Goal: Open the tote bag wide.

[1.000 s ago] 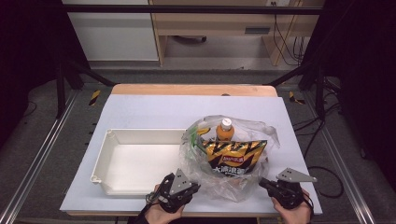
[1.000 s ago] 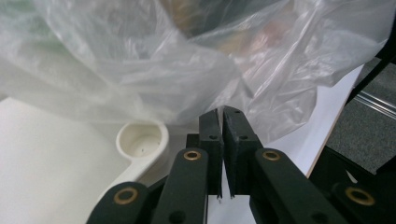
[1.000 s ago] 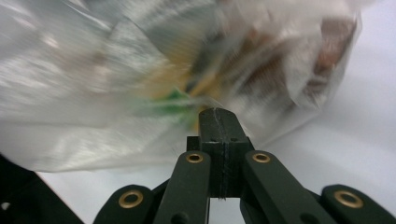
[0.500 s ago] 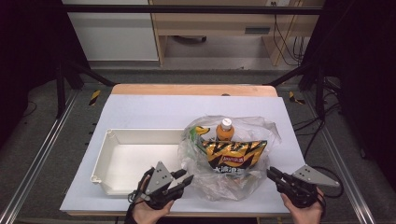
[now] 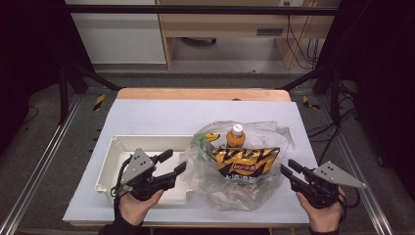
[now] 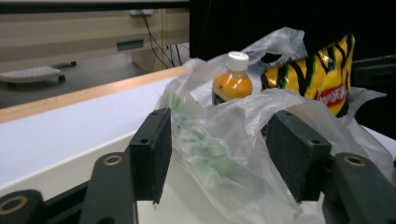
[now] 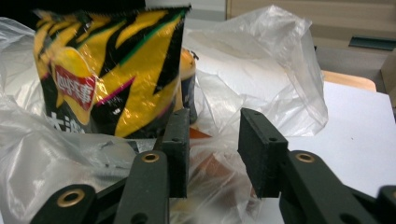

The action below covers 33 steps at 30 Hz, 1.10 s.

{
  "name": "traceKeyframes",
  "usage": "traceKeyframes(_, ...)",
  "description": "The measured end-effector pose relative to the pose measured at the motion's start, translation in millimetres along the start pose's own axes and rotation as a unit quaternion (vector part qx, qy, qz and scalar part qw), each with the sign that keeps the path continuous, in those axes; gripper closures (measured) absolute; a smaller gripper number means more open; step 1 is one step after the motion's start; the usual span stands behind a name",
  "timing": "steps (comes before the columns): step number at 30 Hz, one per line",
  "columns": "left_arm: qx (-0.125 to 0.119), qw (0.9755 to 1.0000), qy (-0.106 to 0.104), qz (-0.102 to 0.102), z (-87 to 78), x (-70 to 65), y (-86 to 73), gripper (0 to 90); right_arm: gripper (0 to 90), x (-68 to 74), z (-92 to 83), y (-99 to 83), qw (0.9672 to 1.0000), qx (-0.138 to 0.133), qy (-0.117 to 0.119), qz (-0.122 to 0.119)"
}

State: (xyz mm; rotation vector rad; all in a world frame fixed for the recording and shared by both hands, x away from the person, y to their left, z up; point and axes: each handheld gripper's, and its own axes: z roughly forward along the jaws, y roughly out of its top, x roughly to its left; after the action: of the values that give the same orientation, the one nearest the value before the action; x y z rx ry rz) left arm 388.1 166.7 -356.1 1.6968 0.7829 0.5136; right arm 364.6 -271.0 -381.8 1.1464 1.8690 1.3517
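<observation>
A clear plastic bag (image 5: 244,188) stands at the front middle of the table. It holds a yellow-and-black chip packet (image 5: 246,161), an orange drink bottle (image 5: 235,138) with a white cap, and something green. My left gripper (image 5: 173,163) hovers open over the white tray (image 5: 110,166), just left of the bag. In the left gripper view the bag (image 6: 233,154) bulges between the spread jaws, with the bottle (image 6: 232,81) behind. My right gripper (image 5: 288,168) is open at the bag's right side, apart from it. The right gripper view faces the chip packet (image 7: 107,70) and the bag's film (image 7: 261,79).
The white tray is shallow and sits at the front left of the pale table top (image 5: 161,117). A wooden strip (image 5: 200,94) runs along the table's far edge. Black frame bars stand at both sides, and cables lie on the floor at the right.
Both grippers have drawn outward from the bag's sides, the left one shifting left over the tray and the right one shifting right. The bag's film has slackened and spread.
</observation>
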Motion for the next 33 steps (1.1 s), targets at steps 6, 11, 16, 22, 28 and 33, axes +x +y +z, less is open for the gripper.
traceKeyframes(6,-0.016,0.9997,-0.018,-0.002,-2.1,-0.1,9.7,39.4,59.1,7.0,-3.2,5.1,0.9999,-0.011,0.013,-0.005)
traceKeyframes(11,0.022,0.9987,-0.045,0.001,-2.0,-11.6,4.8,59.2,53.6,22.8,-3.0,9.7,0.9989,-0.02,0.041,-0.012)
traceKeyframes(16,0.067,0.996,-0.059,0.002,5.1,-20.3,-17.5,83.4,53.6,43.9,0.2,15.4,0.9961,-0.03,0.081,-0.015)
traceKeyframes(22,0.113,0.9913,-0.064,0.017,19.7,-28.1,-44.0,88.3,57.2,79.4,21.8,14.0,0.9901,-0.016,0.137,-0.026)
traceKeyframes(28,0.137,0.9874,-0.07,0.036,26.8,-36.8,-59.4,88.0,69.5,110.1,54.1,3.3,0.9852,0.012,0.166,-0.04)
traceKeyframes(33,0.123,0.9895,-0.068,0.036,20.5,-32.0,-56.4,77.2,84.7,116.0,77.8,-19.0,0.9832,0.068,0.164,-0.041)
